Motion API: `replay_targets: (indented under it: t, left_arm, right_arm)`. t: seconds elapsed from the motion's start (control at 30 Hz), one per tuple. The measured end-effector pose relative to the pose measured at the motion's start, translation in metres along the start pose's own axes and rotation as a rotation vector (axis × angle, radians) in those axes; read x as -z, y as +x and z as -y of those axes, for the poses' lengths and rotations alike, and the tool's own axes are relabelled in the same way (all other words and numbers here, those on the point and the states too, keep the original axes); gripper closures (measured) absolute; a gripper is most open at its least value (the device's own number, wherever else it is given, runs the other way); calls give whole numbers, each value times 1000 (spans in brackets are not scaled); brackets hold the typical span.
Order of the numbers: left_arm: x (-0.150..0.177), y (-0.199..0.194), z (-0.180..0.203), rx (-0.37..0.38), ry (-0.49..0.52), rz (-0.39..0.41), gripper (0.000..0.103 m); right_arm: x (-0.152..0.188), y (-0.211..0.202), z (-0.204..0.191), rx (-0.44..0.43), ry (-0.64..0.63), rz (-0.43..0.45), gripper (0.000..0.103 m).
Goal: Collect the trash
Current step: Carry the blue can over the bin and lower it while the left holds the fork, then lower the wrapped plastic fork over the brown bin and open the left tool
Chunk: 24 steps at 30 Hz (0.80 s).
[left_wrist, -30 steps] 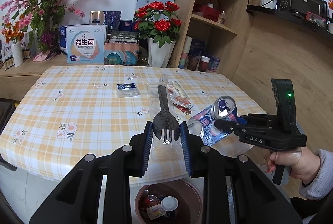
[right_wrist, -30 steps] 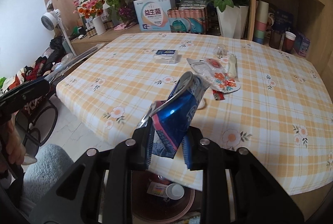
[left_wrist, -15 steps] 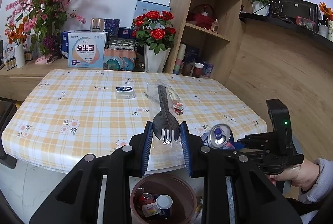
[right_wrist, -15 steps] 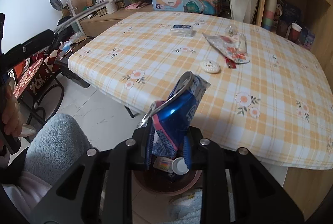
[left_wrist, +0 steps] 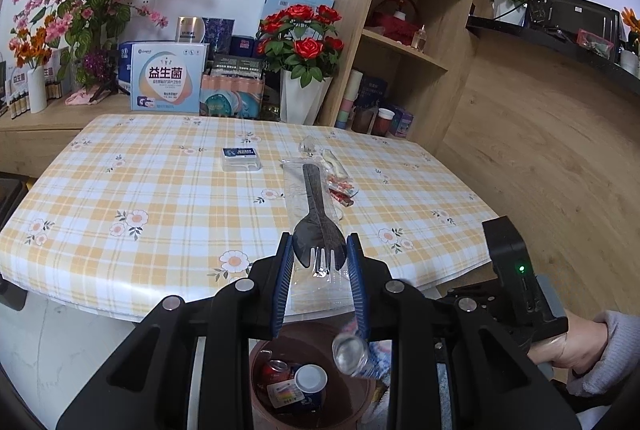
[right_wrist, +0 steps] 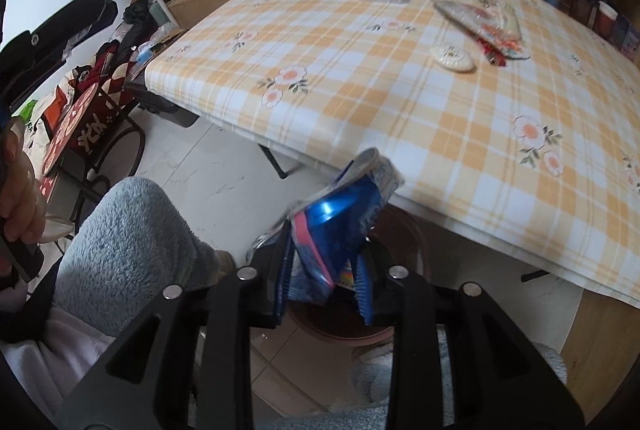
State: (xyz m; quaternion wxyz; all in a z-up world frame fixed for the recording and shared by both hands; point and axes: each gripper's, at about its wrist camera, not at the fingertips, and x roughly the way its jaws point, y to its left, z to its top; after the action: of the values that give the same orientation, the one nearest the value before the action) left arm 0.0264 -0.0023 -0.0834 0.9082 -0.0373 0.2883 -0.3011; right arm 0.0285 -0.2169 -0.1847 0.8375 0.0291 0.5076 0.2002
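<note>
The right gripper point(right_wrist: 326, 280) had just been opening its jaws, the crushed blue can point(right_wrist: 340, 226) between them slipping loose above the brown bin point(left_wrist: 308, 382) below the table's near edge. The left gripper point(left_wrist: 319, 270) gripped a wrapped black fork point(left_wrist: 318, 226). Cans already lay in the bin. A snack wrapper point(right_wrist: 486, 26), a white disc point(right_wrist: 452, 59) and a small box point(left_wrist: 241, 158) remained mid-table, still to collect.
</note>
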Motion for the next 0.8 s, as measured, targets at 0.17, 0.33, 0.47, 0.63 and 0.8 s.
replay_targets:
  t: [0.17,0.33,0.47,0.63,0.8]
  left_arm:
    - [3,7,-5,1,-12,-18,77]
    - [5,12,-4,11,-13,-32,77]
    - [6,14,-1,18,-6,-41,77]
    - [8,17,4,29,7,-54,77]
    - [13,21,13,48,30,-78,77]
  right_arm:
    - [-3,3,4,-2,24,15,47]
    - [-11,-19,14,60,46,120,15]
    - [-19,-41,21,107,52,195,6]
    - [-30,-72,29,195,48,296,6]
    - [-34,-97,37,250,77,389,6]
